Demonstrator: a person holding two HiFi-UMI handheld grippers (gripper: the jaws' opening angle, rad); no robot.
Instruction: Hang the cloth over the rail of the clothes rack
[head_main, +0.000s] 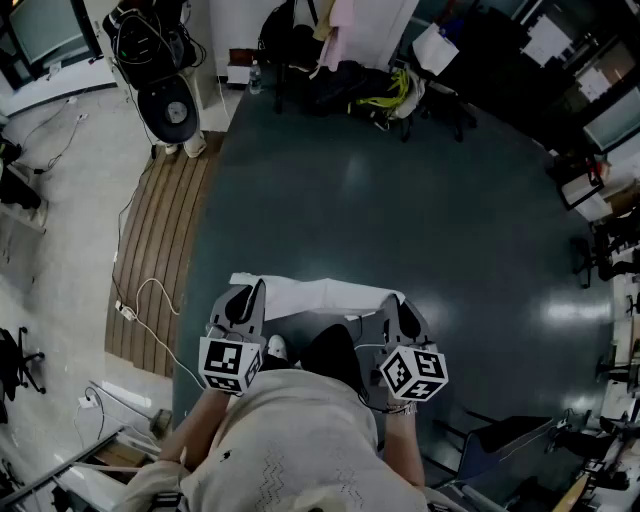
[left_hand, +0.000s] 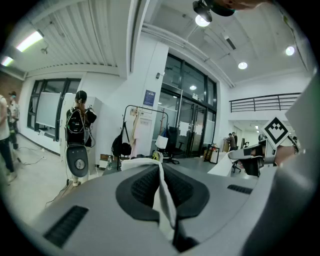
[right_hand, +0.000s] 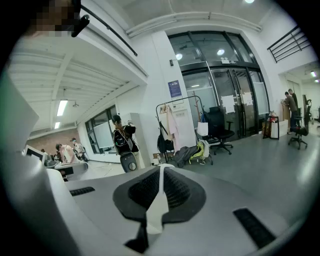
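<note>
A white cloth (head_main: 320, 297) is stretched between my two grippers, held low in front of the person over the dark floor. My left gripper (head_main: 243, 297) is shut on the cloth's left end; a white fold (left_hand: 162, 192) is pinched between its dark pads. My right gripper (head_main: 397, 305) is shut on the right end, with a white strip (right_hand: 157, 205) caught between its pads. The clothes rack (right_hand: 178, 127) stands far ahead by the glass doors with garments on it; it also shows as the rack (left_hand: 145, 131) in the left gripper view.
A standing fan (head_main: 170, 108) and a strip of wooden flooring (head_main: 165, 250) lie to the left, with a white cable (head_main: 150, 300) trailing over it. Bags and clothes (head_main: 350, 85) are piled by the rack. Office chairs and desks (head_main: 600, 250) line the right. People stand in the distance.
</note>
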